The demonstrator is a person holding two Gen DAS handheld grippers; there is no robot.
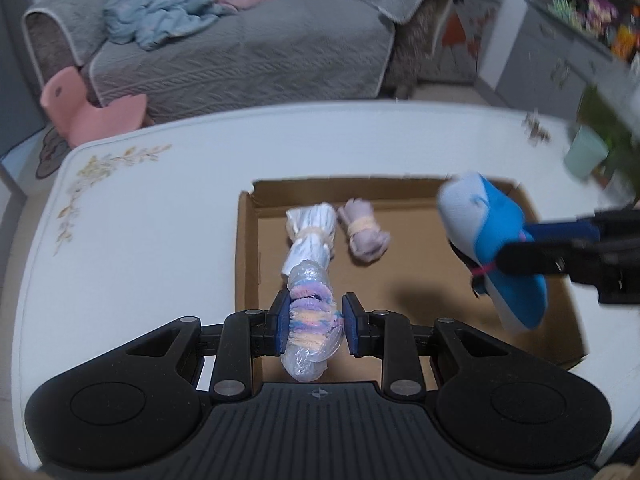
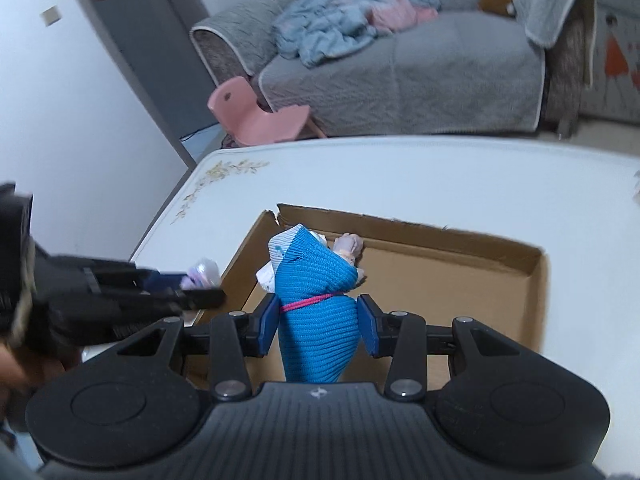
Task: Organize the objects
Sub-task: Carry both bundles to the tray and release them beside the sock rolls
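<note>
My left gripper is shut on a pastel fuzzy sock bundle in clear plastic wrap, held over the near left part of a shallow cardboard box. My right gripper is shut on a blue knit sock roll tied with a pink band; it shows in the left wrist view as the blue and white roll over the box's right side. Inside the box lie a white-blue striped roll and a lilac roll.
The box sits on a white table with a floral print. A mint cup and a green plant stand at the table's far right. Beyond are a grey sofa with blankets and a pink child's chair.
</note>
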